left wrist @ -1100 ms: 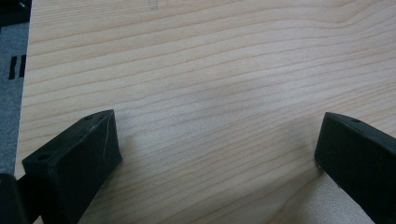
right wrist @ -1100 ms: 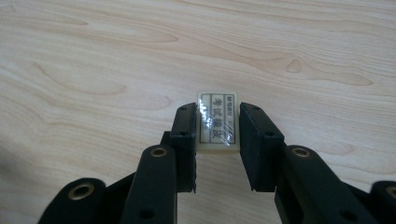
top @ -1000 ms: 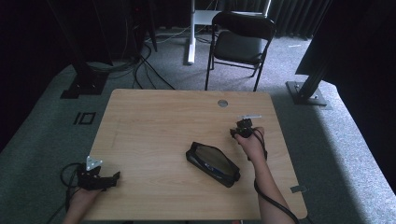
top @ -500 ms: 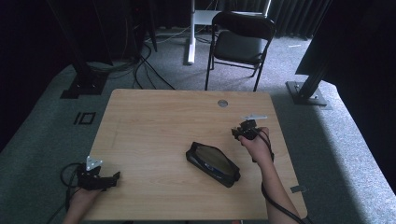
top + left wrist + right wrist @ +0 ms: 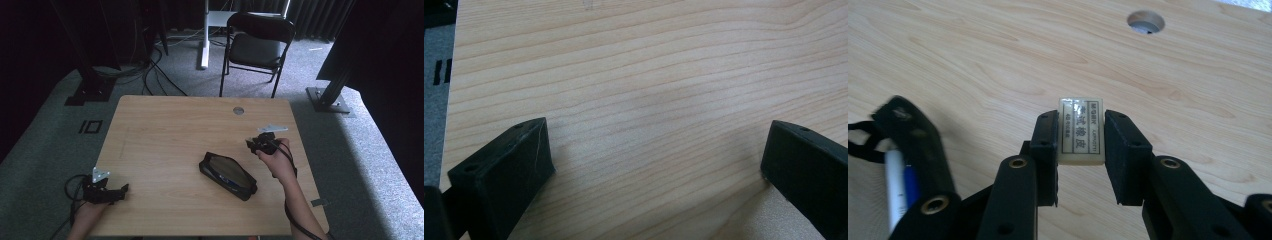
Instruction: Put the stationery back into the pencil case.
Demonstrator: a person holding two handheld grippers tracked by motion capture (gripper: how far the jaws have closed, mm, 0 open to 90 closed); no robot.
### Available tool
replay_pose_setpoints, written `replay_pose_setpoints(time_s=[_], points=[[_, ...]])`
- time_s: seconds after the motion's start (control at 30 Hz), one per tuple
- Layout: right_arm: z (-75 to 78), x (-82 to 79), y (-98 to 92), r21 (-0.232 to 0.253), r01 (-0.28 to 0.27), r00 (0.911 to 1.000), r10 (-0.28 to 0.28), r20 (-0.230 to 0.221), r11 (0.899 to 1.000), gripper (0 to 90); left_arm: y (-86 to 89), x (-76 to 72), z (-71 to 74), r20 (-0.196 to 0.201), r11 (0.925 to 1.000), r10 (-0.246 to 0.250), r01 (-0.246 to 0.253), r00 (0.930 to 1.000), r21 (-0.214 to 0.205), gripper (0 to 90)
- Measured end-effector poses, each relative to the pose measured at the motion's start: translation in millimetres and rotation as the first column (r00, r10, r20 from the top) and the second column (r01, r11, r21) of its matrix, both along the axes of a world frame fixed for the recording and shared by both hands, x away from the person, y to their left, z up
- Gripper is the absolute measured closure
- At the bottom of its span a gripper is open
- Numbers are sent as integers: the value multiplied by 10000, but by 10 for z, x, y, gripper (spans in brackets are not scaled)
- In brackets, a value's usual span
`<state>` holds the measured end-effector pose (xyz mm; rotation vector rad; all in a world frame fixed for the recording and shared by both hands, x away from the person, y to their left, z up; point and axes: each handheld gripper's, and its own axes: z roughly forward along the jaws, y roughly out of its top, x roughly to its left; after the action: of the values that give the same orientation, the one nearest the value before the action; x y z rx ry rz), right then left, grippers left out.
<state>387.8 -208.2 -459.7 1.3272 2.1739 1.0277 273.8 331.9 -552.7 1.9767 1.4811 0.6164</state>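
holding a small eraser pinched between the right gripper's fingers, lifted above the surface just right of the open pencil case; risking a slip or twist out of the narrow grip on the way over, or a drop short of the case. resting the left gripper at the near left corner, fingers spread wide and gripping nothing. revealing the eraser's printed label and the pens in the case up close in the right gripper view, while giving the whole layout in the high view, eraser too small to make out there.

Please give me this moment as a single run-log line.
right gripper: shut on eraser, above table | left gripper: open, nothing between jaws, near table's edge | pencil case: mid-table, pens inside
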Motion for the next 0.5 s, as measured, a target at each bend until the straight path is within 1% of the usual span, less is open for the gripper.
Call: replay_pose_setpoints(time_s=[0.1, 0.17, 0.2, 0.27, 0.33, 0.4, 0.47, 0.5], points=[[43, -56, 32, 43, -256, 9996, 256, 105, 9997, 683, 0, 0, 0, 0, 10000, 3, -3, 10000, -2, 3], [74, -90, 58, -60, -426, 9990, 427, 159, 9991, 683, 0, 0, 0, 0, 10000, 1, -1, 10000, -3, 4], [91, -107, 72, 20, -484, 9986, 484, 193, 9988, 683, 0, 0, 0, 0, 10000, 1, -1, 10000, 1, 4], [114, -129, 93, -3, -589, 9980, 589, 210, 9983, 683, 0, 0, 0, 0, 10000, 2, -2, 10000, 0, 4], [134, -156, 117, 94, -752, 9969, 750, 241, 9971, 683, 0, 0, 0, 0, 10000, 2, -2, 10000, 0, 3], [149, -185, 148, -25, -816, 9962, 816, 292, 9967, 683, 0, 0, 0, 1, 10000, 0, 0, 10000, 0, 3], [162, -207, 170, 154, -982, 9948, 978, 270, 9950, 683, 0, 0, 0, 0, 10000, 2, -2, 10000, 0, 4], [173, -221, 184, 77, -1049, 9941, 1047, 301, 9944, 683, 0, 0, 0, -1, 10000, 0, 0, 10000, 0, 4]])
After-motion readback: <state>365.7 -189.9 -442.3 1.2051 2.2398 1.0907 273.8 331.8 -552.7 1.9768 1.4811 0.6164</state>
